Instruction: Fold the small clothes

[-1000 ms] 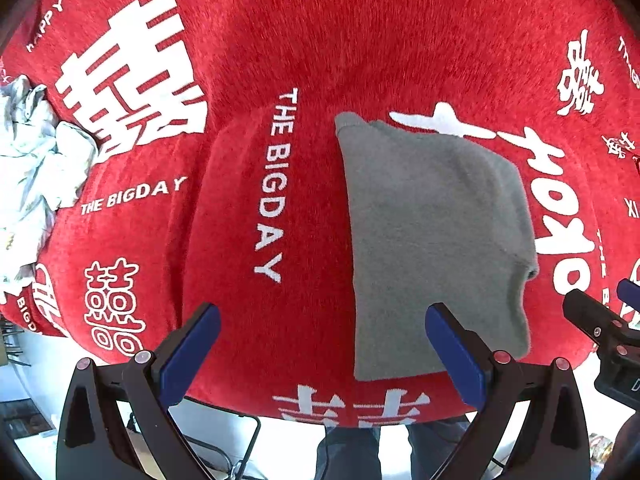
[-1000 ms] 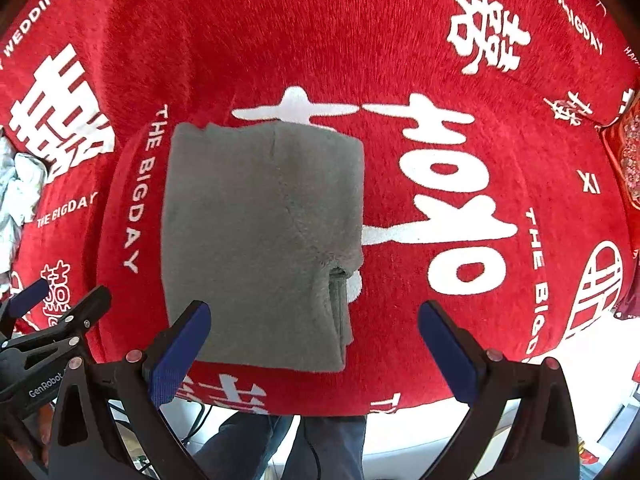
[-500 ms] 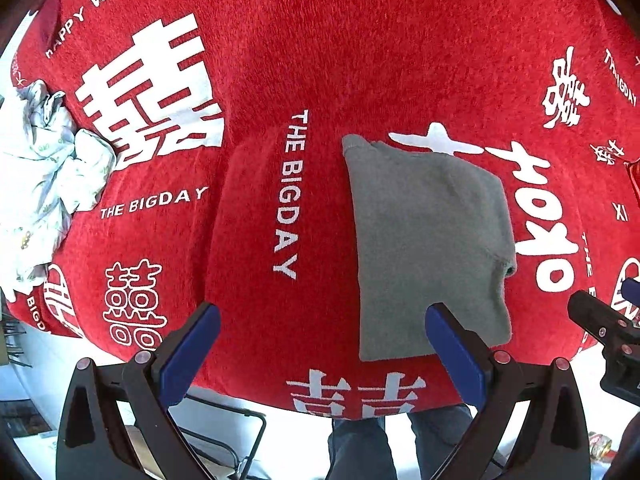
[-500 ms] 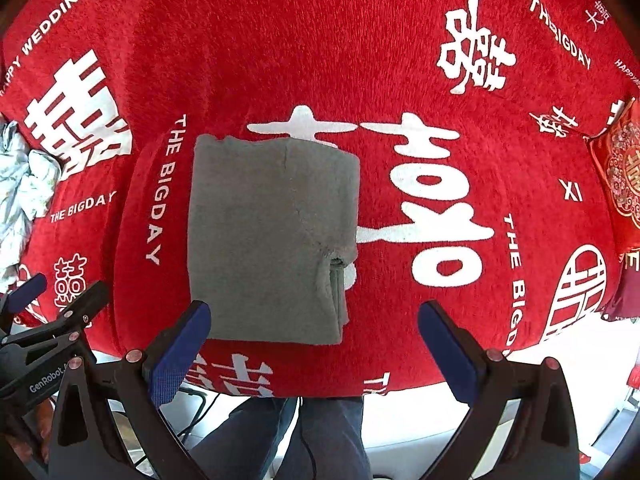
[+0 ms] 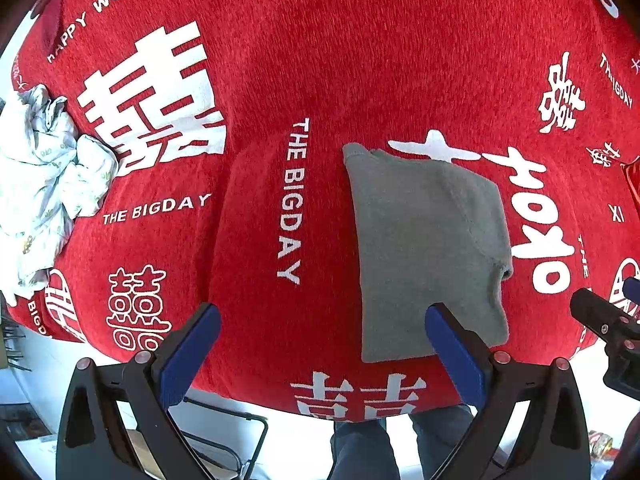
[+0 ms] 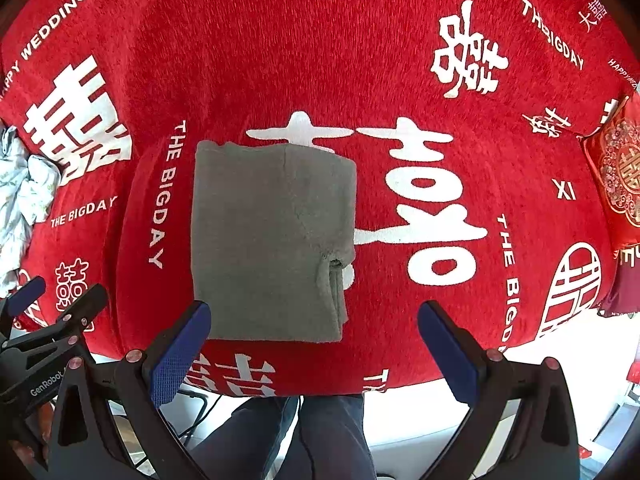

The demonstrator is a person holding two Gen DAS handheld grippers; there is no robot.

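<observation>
Both grippers hang spread wide and hold nothing. In the left wrist view the left gripper (image 5: 322, 336) sits at the bottom of the frame, its blue-padded fingers (image 5: 192, 350) well apart, the right-hand pad overlapping the lower edge of the grey fleece garment (image 5: 428, 248) in the picture; whether it touches the cloth cannot be told. In the right wrist view the right gripper (image 6: 314, 338) is likewise released at the bottom of the frame, and the same garment (image 6: 272, 240) lies just above its left pad, centre-left of the frame.

That garment is folded into a neat rectangle, flat on the red plush cloth with white wedding lettering (image 6: 280, 60) that covers the tabletop. A small cuff or sleeve end pokes out at the garment's right edge.

Judging by this, the grey piece looks finished, and the step in hand is the pause between items. At the far left of both views a crumpled pale printed garment (image 5: 44, 184) waits on the red cloth. The next move likely calls for either setting the folded piece aside without spoiling its layers, or reaching left to fetch the crumpled one, spreading it flat before any fold.
</observation>
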